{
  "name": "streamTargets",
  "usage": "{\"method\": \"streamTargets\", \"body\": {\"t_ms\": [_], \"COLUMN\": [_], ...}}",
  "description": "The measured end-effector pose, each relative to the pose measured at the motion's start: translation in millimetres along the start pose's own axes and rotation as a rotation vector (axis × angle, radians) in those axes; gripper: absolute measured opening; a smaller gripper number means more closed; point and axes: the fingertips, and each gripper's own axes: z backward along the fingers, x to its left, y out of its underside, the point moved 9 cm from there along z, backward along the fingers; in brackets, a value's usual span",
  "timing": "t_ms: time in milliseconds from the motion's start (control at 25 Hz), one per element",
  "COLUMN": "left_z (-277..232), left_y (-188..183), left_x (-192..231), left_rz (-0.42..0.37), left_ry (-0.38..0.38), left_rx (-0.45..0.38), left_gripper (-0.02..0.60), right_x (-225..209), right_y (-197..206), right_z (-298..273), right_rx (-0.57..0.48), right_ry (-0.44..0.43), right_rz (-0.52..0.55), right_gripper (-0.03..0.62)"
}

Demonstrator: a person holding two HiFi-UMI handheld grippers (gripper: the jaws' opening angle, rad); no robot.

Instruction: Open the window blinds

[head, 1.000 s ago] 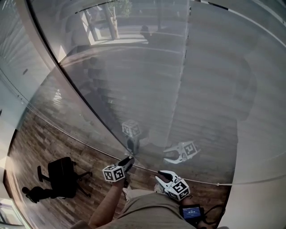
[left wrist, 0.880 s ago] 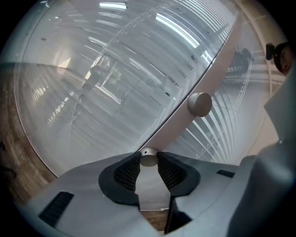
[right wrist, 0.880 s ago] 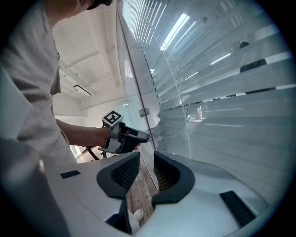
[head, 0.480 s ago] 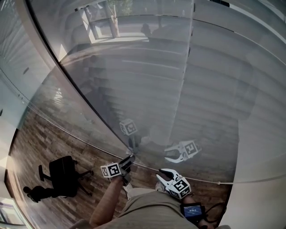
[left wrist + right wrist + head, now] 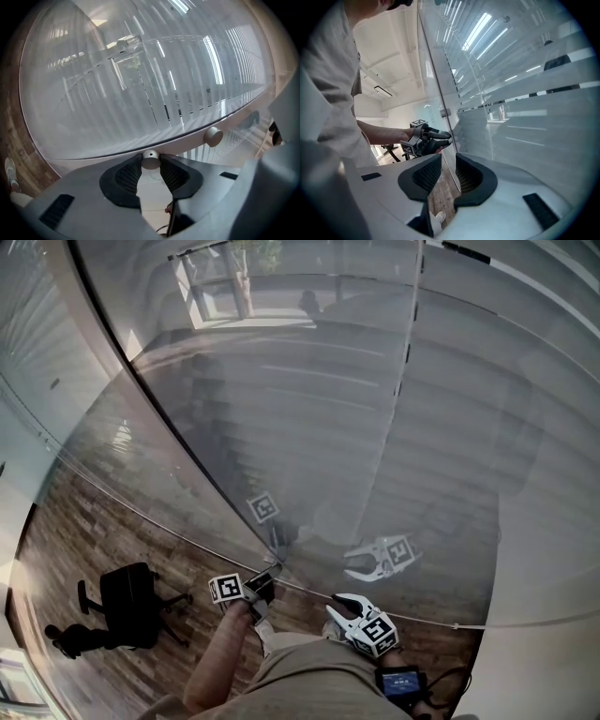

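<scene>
I have the left claw (image 5: 266, 578) pinched on the small metal knob (image 5: 150, 159) that sits on the glass pane (image 5: 309, 456), both pads pressing its sides; I judge this to be the turning step, taking the knob for the control of the blinds (image 5: 154, 79) behind the glass, whose slats read mostly as a grey sheet with a few dark gaps; the next move, as I see it, calls for rolling the wrist about the knob's own axis without dragging it off the pane, then regripping if the roll runs out; the right claw (image 5: 447, 169) stands spread with nothing between its pads, held low near the pane and apart from the left; edges to mind are the dark frame seam (image 5: 174, 432) just beside the knob and a second knob (image 5: 214, 136) near it along the same edge; the wooden floor (image 5: 84, 531) gives room to step, with the office chair (image 5: 127, 607) well apart.
</scene>
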Motion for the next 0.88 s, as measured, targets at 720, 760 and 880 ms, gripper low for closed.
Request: {"method": "streamTargets", "body": {"t_ms": [720, 760, 880], "left_z": [-2, -3, -7], "left_y": [23, 22, 16], "left_x": [-30, -31, -34], "left_rz": [-0.986, -0.99, -0.998], "left_ry": [-0.501, -0.522, -0.59], "left_rx": [0.045, 0.038, 0.025], "left_gripper": [0.219, 0.219, 0.202], "right_x": [1, 0, -2], "right_y": [2, 2, -4], "right_z": [-1, -2, -4], "right_rx": [-0.015, -0.015, -0.016], "right_ry": [-0.004, -0.003, 0.002], "right_rz": [0.003, 0.001, -0.002], "right_gripper": [0.103, 0.103, 0.103]}}
